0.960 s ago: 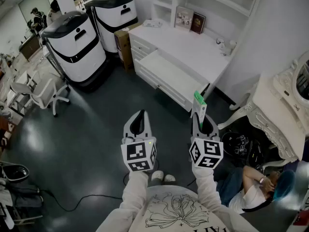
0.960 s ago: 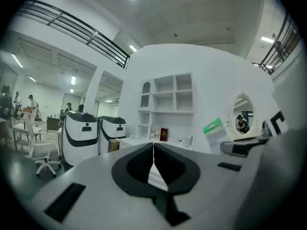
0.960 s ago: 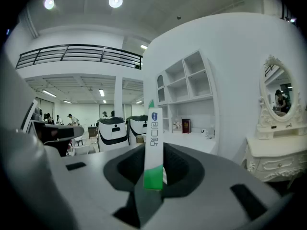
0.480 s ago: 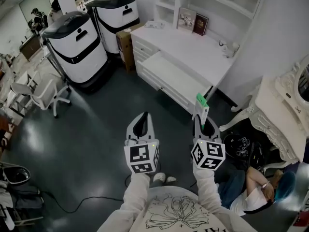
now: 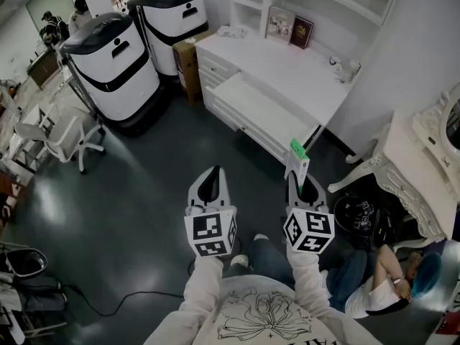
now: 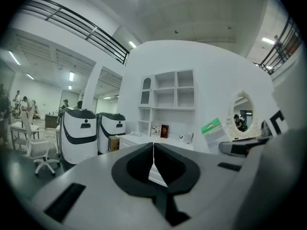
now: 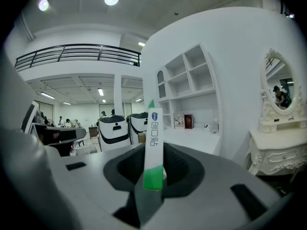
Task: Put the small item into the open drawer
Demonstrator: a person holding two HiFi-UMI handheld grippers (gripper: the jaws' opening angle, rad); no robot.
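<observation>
Pickup done: right gripper (image 5: 305, 181) clamps packet (image 5: 297, 157) upright, well apart from drawer (image 5: 259, 110); left gripper (image 5: 208, 183) empty, jaws together. Approach and release into drawer apparently remain.

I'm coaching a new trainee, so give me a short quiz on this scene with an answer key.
1. True or false: the slim white-and-green packet is clamped in the right gripper.
2. The open white desk drawer lies: A ahead of both grippers; B behind the person; C under the swivel chair.
3. Fill in: the left gripper has its jaws ____ and empty.
Key: 1 true; 2 A; 3 shut.
</observation>
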